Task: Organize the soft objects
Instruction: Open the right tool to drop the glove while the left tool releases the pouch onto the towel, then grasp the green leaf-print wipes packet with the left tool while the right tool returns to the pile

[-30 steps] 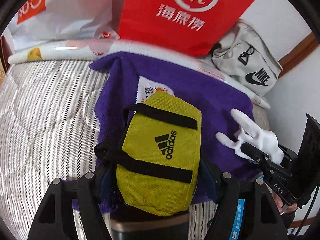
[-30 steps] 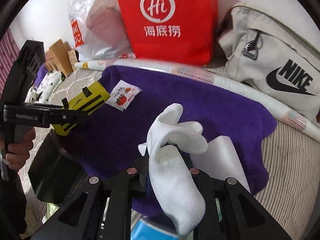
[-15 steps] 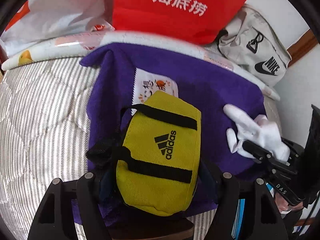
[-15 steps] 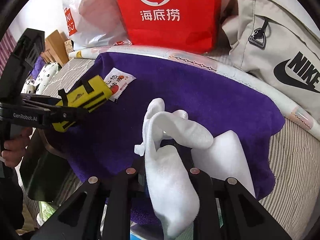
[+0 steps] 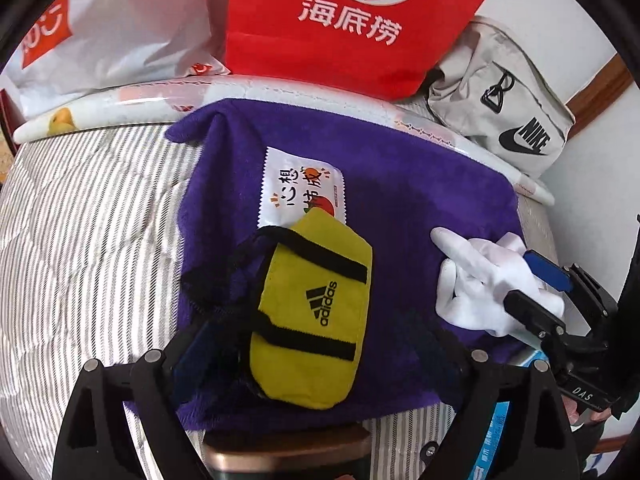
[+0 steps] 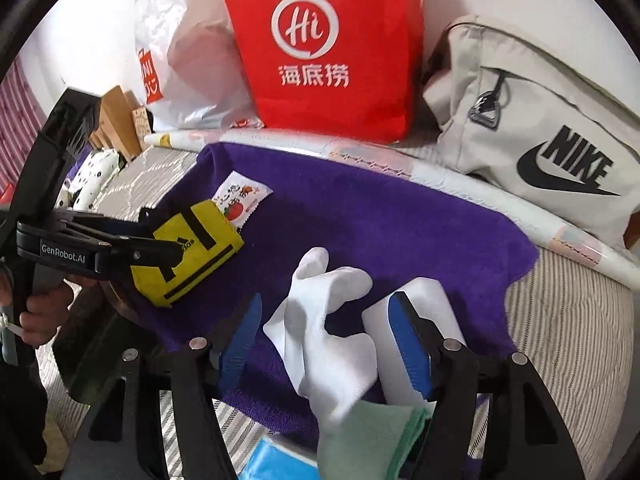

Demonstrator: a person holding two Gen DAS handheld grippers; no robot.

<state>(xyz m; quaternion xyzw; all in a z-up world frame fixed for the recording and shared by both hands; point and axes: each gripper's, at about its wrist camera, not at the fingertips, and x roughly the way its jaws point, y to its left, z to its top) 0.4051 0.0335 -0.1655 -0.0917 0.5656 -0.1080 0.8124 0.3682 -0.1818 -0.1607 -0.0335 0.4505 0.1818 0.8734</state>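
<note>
A yellow adidas pouch [image 5: 312, 320] with black straps lies on a purple towel [image 5: 420, 184], its far end over a white tomato-print sachet [image 5: 300, 192]. My left gripper [image 5: 316, 344] straddles the pouch; its jaws are opening and gaps show on both sides. From the right wrist view the pouch [image 6: 200, 248] sits beside the left gripper [image 6: 168, 240]. A white sock [image 6: 320, 320] rests crumpled on the towel [image 6: 380, 220] between my right gripper's [image 6: 326, 332] blue pads [image 6: 244, 332], which are opening and stand clear of it. A second white sock [image 6: 424, 288] lies behind the right pad.
A red paper bag [image 6: 328, 48], a white plastic bag [image 5: 120, 28] and a beige Nike bag [image 6: 540, 120] stand along the back wall. Striped bedding [image 5: 80, 240] surrounds the towel. A green cloth [image 6: 372, 432] lies at the near edge. A hand [image 6: 44, 312] holds the left gripper.
Both grippers' jaws have widened. The yellow pouch, gripped before, now lies loose on the towel. The white sock has been let go and has slumped onto the towel.
</note>
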